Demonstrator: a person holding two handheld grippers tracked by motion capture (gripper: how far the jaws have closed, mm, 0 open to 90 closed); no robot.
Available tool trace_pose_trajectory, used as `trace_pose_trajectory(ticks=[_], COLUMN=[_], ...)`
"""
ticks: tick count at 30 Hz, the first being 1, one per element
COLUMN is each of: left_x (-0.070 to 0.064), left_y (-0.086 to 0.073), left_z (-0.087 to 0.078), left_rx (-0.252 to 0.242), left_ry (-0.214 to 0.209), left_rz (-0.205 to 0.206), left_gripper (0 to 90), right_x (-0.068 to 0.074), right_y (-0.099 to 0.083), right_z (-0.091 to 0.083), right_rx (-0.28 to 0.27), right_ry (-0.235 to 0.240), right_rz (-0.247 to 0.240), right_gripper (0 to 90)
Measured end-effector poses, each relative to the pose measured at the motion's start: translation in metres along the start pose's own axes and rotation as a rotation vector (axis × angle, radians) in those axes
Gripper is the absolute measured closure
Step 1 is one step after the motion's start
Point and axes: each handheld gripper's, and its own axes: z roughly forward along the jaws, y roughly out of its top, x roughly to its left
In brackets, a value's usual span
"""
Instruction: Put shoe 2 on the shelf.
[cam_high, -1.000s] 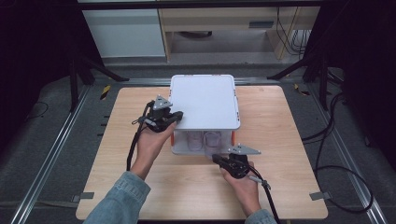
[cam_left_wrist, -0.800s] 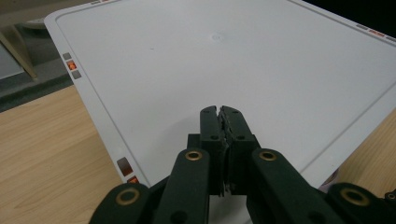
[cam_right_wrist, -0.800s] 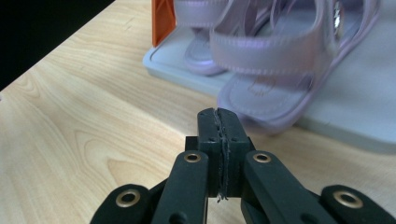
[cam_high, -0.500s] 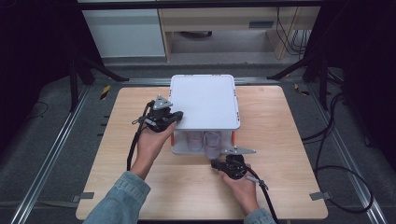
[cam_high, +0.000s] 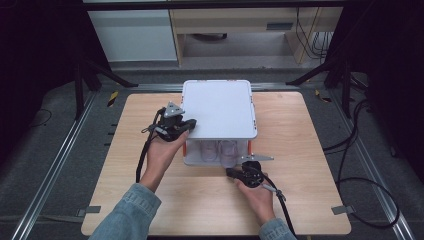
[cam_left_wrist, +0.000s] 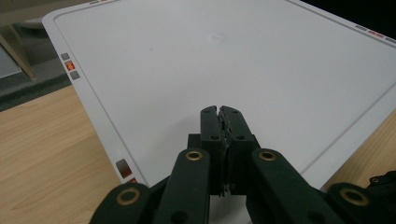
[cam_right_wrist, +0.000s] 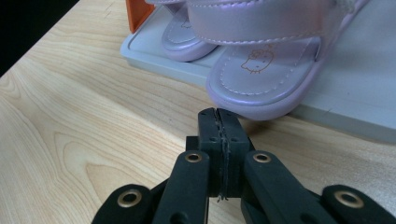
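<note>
- High view: the white shoe rack (cam_high: 218, 107) is standing mid-table (cam_high: 125, 150), with open wood lying before it and at both sides. The left gripper (cam_high: 187, 125) is resting at the top shelf's left edge; the right gripper (cam_high: 231, 172) is sitting just before the lower shelf.
- Left gripper view: its jaws are pressing together over the white top panel (cam_left_wrist: 233, 60), gripping nothing.
- Right gripper view: its jaws are meeting empty, just short of the lilac sandal (cam_right_wrist: 261, 79) overhanging the shelf edge (cam_right_wrist: 327, 114).

No legible text on anything
</note>
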Motion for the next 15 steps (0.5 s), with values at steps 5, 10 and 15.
trace_pose_trajectory(ticks=[5, 10, 15], left_x=[0.000, 0.000, 0.000], left_y=[0.000, 0.000, 0.000], left_z=[0.001, 0.001, 0.001], left_rx=[-0.001, -0.003, -0.004], left_ry=[0.000, -0.002, -0.003], left_rz=[0.001, -0.002, -0.002], left_gripper=[87.7, 87.7, 87.9], right_x=[-0.003, -0.006, -0.006], right_y=[0.002, 0.007, 0.011], right_z=[0.001, 0.004, 0.008], right_rx=[0.000, 0.002, 0.011], right_ry=[0.003, -0.006, -0.014], right_rz=[0.018, 0.022, 0.018], right_gripper=[90.0, 90.0, 90.0])
